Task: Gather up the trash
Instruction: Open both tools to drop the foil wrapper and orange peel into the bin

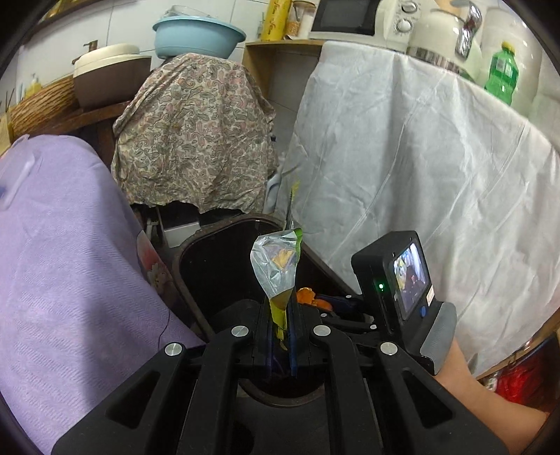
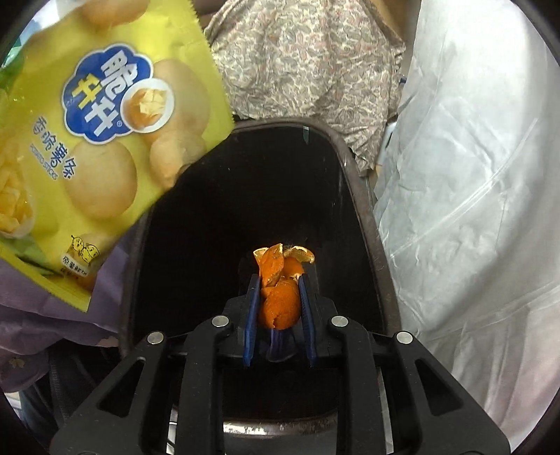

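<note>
My left gripper [image 1: 281,311] is shut on a yellow snack bag [image 1: 278,269], seen edge-on with its silver inside showing, held over the dark trash bin [image 1: 210,259]. The same bag [image 2: 101,133] fills the upper left of the right wrist view. My right gripper [image 2: 280,280] is shut on a piece of orange peel [image 2: 280,283] and holds it above the open mouth of the bin [image 2: 357,182]. In the left wrist view the right gripper [image 1: 325,301] with the peel [image 1: 306,295] sits just right of the bag.
A purple cloth [image 1: 66,252] covers something to the left of the bin. A white sheet [image 1: 420,168] hangs to its right. A paisley cloth [image 1: 196,136] drapes over an object behind it. A shelf behind holds a blue basin [image 1: 197,35] and a microwave [image 1: 350,17].
</note>
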